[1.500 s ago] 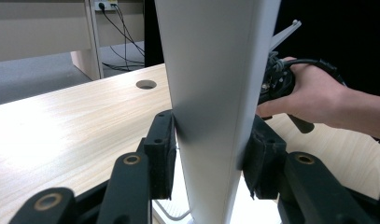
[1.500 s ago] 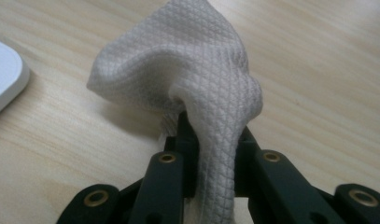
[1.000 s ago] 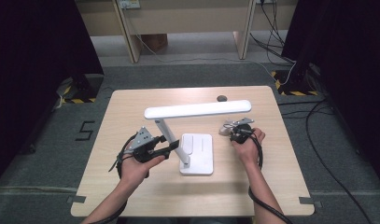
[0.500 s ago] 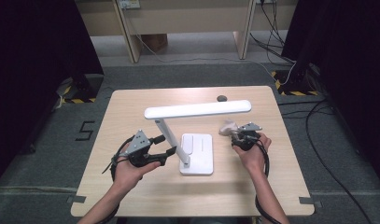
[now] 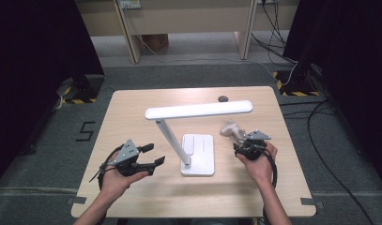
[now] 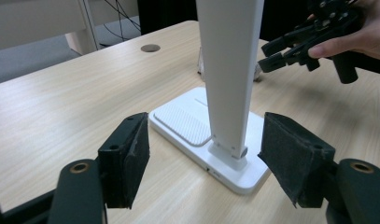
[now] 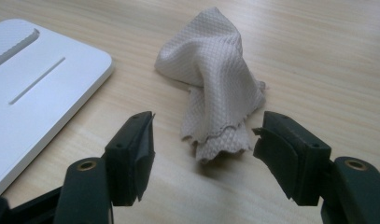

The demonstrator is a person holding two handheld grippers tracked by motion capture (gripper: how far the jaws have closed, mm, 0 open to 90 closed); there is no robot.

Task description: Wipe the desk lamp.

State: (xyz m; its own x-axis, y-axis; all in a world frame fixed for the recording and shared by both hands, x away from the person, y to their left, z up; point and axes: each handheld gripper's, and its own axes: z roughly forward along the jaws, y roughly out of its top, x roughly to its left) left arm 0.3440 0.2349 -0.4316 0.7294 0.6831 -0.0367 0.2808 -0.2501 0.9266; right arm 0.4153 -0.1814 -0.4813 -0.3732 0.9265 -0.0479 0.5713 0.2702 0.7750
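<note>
Cloth [image 7: 215, 79], beige waffle weave, sits crumpled in a peaked heap on the wood surface [image 5: 132, 112], centre-right of the high view, just right of the lamp base [image 5: 198, 152] and apart from it. Right tongs [image 5: 245, 146] sit just below the cloth in that frame; right gripper view puts the cloth's frayed lower edge just beyond the gap between the pads, untouched, jaws spread wide, holding nothing. White desk lamp [image 5: 198, 109]: flat head runs across mid-frame, slanted stem down to the base at centre. Left tongs [image 5: 150, 154] at lower left of the high view, jaws having just been opening, now wide and empty; left gripper view frames the lamp stem [image 6: 229, 70] between the pads, no contact. Small dark round spot [image 5: 223, 98] on the surface above the lamp head.
</note>
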